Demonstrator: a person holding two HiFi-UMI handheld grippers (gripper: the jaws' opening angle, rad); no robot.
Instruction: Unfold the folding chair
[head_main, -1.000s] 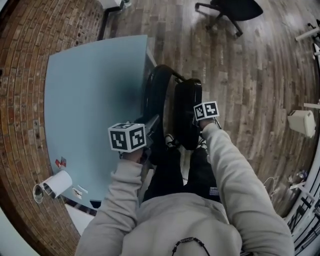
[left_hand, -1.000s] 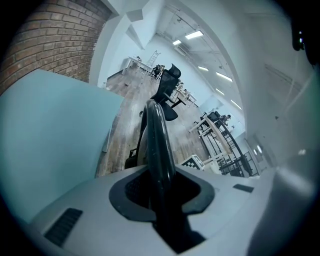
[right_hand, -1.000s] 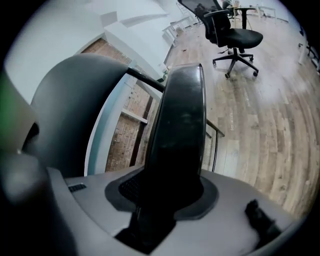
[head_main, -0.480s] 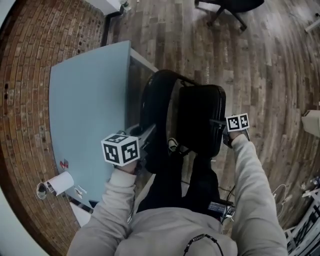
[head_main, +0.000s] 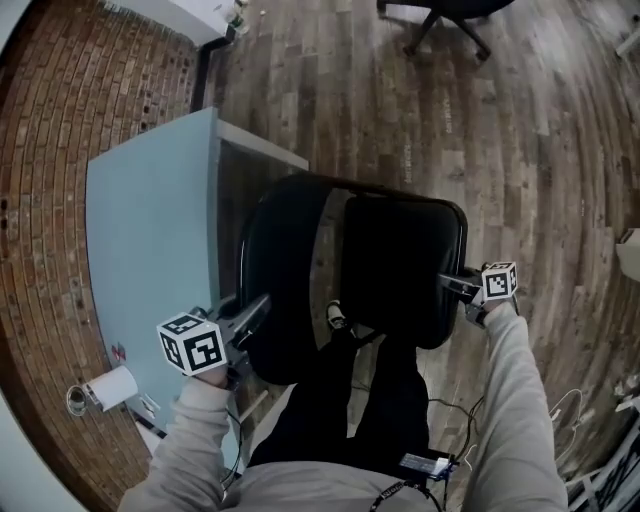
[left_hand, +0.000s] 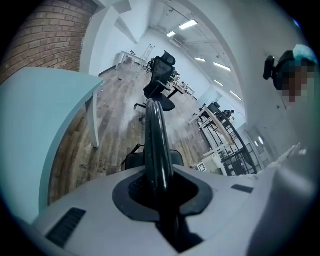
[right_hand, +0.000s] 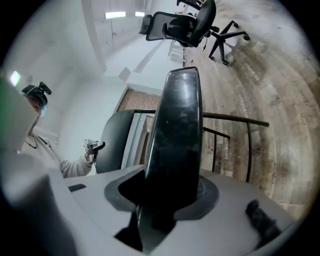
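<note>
In the head view the black folding chair stands half opened in front of me, with its backrest (head_main: 275, 285) on the left and its padded seat (head_main: 400, 265) on the right. My left gripper (head_main: 252, 313) is shut on the backrest's black frame tube (left_hand: 156, 145), which runs straight out from between the jaws (left_hand: 160, 192). My right gripper (head_main: 455, 287) is shut on the seat's right edge; in its own view the seat (right_hand: 177, 130) rises edge-on from the jaws (right_hand: 165, 200). The chair's thin leg bars (right_hand: 235, 120) show behind the seat.
A light blue table (head_main: 150, 230) stands close on the left, against a brick wall (head_main: 50, 150). A paper roll (head_main: 110, 387) lies near its corner. My legs in black trousers (head_main: 350, 410) are just behind the chair. An office chair (head_main: 445, 15) stands far across the wooden floor (head_main: 540, 150).
The seat has swung away from the backrest and now faces up, much wider. My right gripper went right and down with it; my left gripper moved left and down with the backrest.
</note>
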